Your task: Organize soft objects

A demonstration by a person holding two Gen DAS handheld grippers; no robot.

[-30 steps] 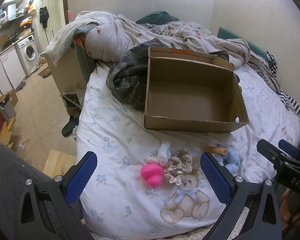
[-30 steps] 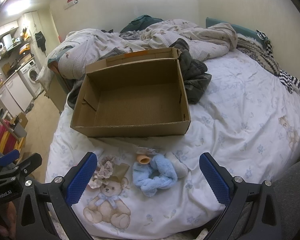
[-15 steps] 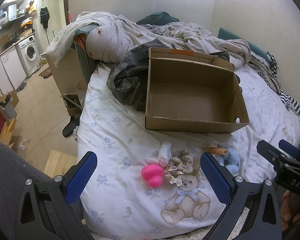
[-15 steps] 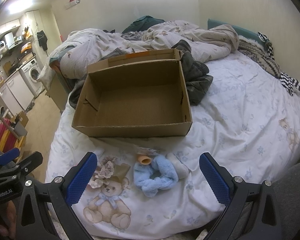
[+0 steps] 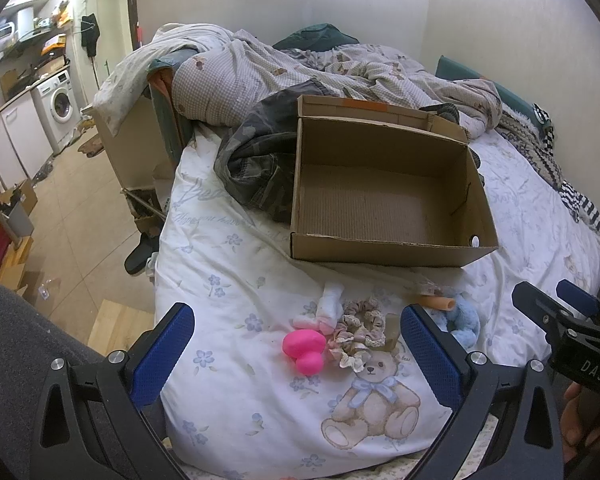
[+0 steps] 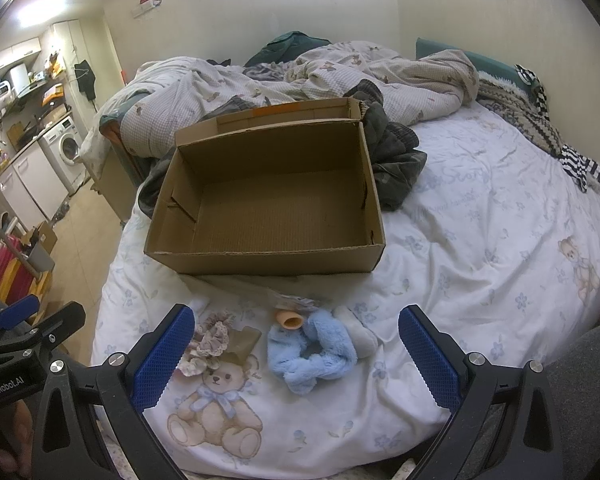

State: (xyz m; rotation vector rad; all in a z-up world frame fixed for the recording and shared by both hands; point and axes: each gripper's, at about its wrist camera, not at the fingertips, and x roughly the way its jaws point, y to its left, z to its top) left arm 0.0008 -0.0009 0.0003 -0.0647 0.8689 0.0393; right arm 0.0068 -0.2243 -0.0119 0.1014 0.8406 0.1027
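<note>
An empty cardboard box [image 5: 384,192] [image 6: 276,200] stands open on the bed. In front of it lie small soft things: a pink squishy toy [image 5: 304,350], a white-and-pink sock [image 5: 328,312], a beige lace scrunchie [image 5: 358,332] [image 6: 208,340], a fluffy blue scrunchie [image 6: 312,354] [image 5: 462,322], a small orange tube [image 6: 290,319] and a white fluffy piece [image 6: 358,336]. My left gripper [image 5: 298,354] is open and empty, above the pink toy. My right gripper [image 6: 296,354] is open and empty, above the blue scrunchie.
A rumpled duvet [image 6: 300,76] and dark clothes [image 5: 256,164] [image 6: 396,160] lie behind and beside the box. The bed's left edge drops to a tiled floor [image 5: 72,216] with a washing machine [image 5: 60,104]. A wall runs along the bed's right side.
Both grippers have drifted slightly; the view shifts a little. Nothing on the bed has moved.
</note>
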